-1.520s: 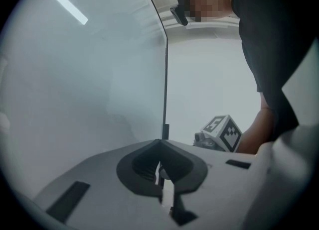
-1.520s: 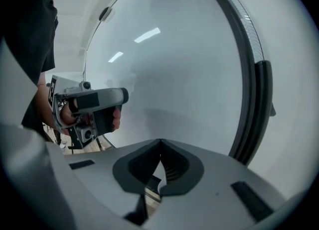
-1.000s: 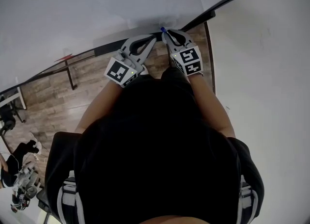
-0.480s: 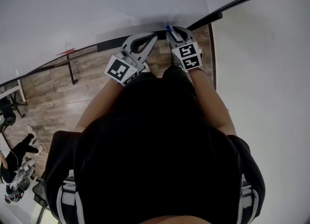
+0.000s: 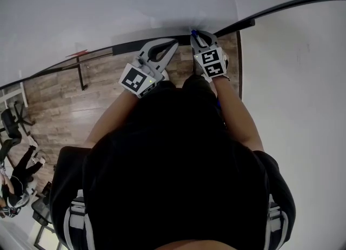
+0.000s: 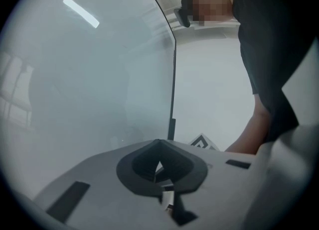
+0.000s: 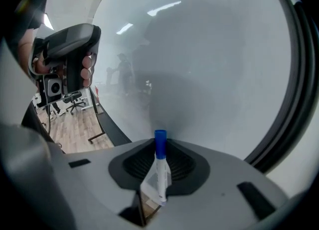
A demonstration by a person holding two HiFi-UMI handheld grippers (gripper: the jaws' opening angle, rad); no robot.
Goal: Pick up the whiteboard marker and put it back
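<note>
Black cloth, the person's shirt (image 5: 173,173), fills the lower half of the head view and covers both upper arms, so we see only the forearms and the two tools up by the whiteboard (image 5: 108,5). Of the whiteboard marker (image 7: 160,174) that view gives us just a speck of blue cap beyond the right gripper (image 5: 198,38); the barrel is hidden under the gripper itself. Whether the cap touches the board or the dark rail (image 5: 127,46) along its lower edge we cannot tell from any view. The board's surface carries hazy reflections that we cannot read, and chairs (image 5: 11,130) at the left edge are cut off. In the right gripper view the marker stands straight along the jaws, its white barrel seated between the dark ribbed pads and its blue cap poking out past the tips toward the board. The jaws are closing on it, set narrow, and the pads appear to hug the barrel on either side. The left gripper (image 5: 172,44) hangs just beside the right one, near the same rail, above the wooden floor (image 5: 65,103). Its own view shows the tips meeting, with only a small slit of light behind them and nothing between, so we call it closed and empty.
</note>
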